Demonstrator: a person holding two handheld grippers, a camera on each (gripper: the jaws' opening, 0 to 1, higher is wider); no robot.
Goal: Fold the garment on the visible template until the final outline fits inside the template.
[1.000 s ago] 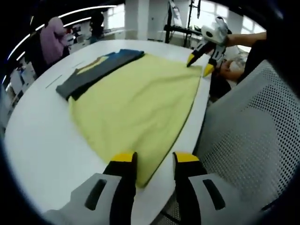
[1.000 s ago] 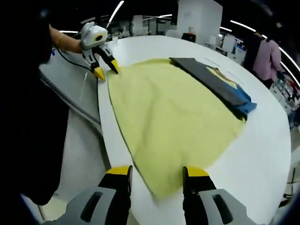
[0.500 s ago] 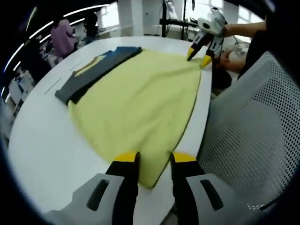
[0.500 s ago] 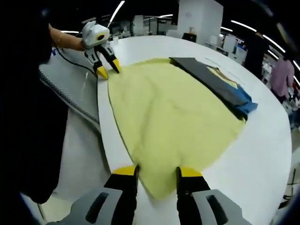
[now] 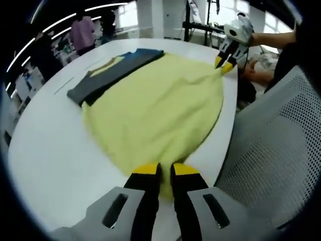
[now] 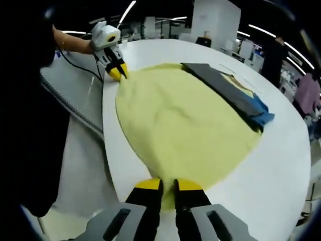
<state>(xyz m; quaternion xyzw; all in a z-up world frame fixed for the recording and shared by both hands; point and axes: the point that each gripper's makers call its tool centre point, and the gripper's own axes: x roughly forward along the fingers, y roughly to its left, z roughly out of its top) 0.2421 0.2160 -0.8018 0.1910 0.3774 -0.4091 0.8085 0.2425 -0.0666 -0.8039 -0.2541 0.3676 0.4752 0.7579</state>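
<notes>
Pale yellow cloth garment [image 5: 155, 108] spread flat across a round white surface [image 5: 47, 150], reaching its near edge. Seen again in the right gripper view as a broad yellow sheet [image 6: 183, 120] on the same white surface [image 6: 281, 160].

Left gripper [image 5: 165, 169], grey with yellow tips, jaws drawn nearly together and pinching the near corner of the yellow garment. Same left gripper [image 6: 117, 73] visible at the far end in the right gripper view, held by a hand, tips closed on the opposite corner of the cloth.

Right gripper [image 6: 168, 184], same grey and yellow make, jaws almost shut and clamped on its own corner of the garment at the surface edge. Also in the left gripper view at upper right [image 5: 225, 64], yellow tips pressed on the cloth corner.

Beyond the yellow garment, a dark grey folded cloth with blue and yellow patches [image 5: 113, 73], lying along its far edge and touching it; likewise in the right gripper view [image 6: 233, 93].

Grey mesh chair back [image 5: 273, 145] just beside the surface. Person in pink [image 5: 83, 32] standing well apart in the background.
</notes>
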